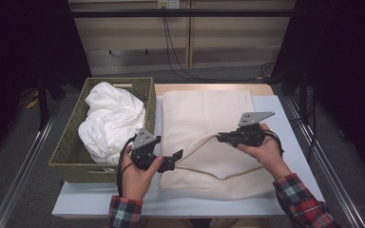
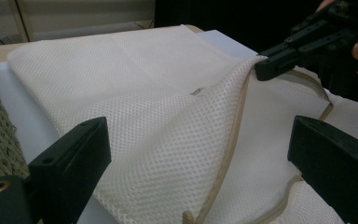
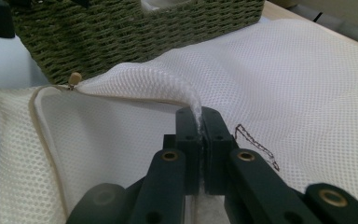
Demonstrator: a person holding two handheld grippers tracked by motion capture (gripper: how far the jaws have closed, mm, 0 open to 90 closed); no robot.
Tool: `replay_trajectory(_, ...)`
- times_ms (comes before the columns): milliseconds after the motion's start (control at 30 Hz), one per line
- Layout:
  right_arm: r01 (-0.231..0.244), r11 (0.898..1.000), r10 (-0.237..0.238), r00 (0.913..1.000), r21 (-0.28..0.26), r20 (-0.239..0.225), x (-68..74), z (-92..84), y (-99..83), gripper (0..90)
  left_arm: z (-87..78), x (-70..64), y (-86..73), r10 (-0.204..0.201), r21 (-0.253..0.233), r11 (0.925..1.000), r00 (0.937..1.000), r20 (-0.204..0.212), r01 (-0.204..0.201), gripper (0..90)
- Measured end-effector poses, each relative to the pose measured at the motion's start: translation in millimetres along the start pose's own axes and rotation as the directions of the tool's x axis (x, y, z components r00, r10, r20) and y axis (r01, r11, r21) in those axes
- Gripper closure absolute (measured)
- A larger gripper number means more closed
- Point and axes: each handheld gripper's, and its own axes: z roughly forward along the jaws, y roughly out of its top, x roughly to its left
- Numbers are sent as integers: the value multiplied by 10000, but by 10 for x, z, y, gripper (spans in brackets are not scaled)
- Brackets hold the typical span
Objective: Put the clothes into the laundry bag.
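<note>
Mesh bag beside wicker basket holding white cloth.

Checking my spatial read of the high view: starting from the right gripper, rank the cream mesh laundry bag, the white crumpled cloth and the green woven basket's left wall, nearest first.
1. Cream mesh laundry bag: pinched in the right gripper.
2. White crumpled cloth: leftward, inside the basket.
3. Green woven basket's left wall: farthest left.

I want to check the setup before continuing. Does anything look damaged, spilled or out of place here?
Nothing stands out. The mesh laundry bag lies flat except its top layer, pinched up by the right gripper. The white cloth sits bunched in the woven basket.
</note>
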Motion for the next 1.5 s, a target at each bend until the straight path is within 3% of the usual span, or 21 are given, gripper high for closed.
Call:
replay_trajectory(133,-36,10000,37,9997,31,-247,-52,56,103,878,-23,-14,30,-37,50,10000,10000,12,37,59)
replay_trajectory(300,52,10000,-52,9995,1,-303,-68,63,215,880,-52,-60,107,146,88,9999,9994,-317,-144,55)
replay_trajectory(367,-21,9996,13,9995,-267,-315,-90,43,298,880,-63,-52,135,175,102,9998,9993,-345,-172,53)
replay_trajectory(533,319,9994,-320,9995,-108,-67,-70,35,408,882,-87,-50,184,244,209,9995,9979,-601,-232,52)
replay_trajectory(567,207,9998,-207,9998,-72,-21,-65,34,425,882,-88,-33,195,186,211,9996,9976,-667,-173,52)
replay_trajectory(733,128,9997,-131,9999,-224,-101,-93,17,488,882,-72,-8,222,69,182,9998,9976,-691,-57,50)
replay_trajectory(1000,394,9989,-396,9992,-246,-61,-124,42,565,883,-88,21,306,116,300,9995,9974,-718,-95,47)
replay_trajectory(1167,212,9993,-217,9996,-320,-159,-189,95,580,883,-139,36,385,160,381,9992,9958,-899,-126,41)
replay_trajectory(1267,152,9974,-143,9998,-703,122,-205,91,629,883,-159,85,460,214,507,9986,9946,-1013,-163,41)
replay_trajectory(1500,146,9967,-111,9990,-796,434,-247,-7,667,882,-210,218,627,16,530,9986,9929,-1193,47,36)
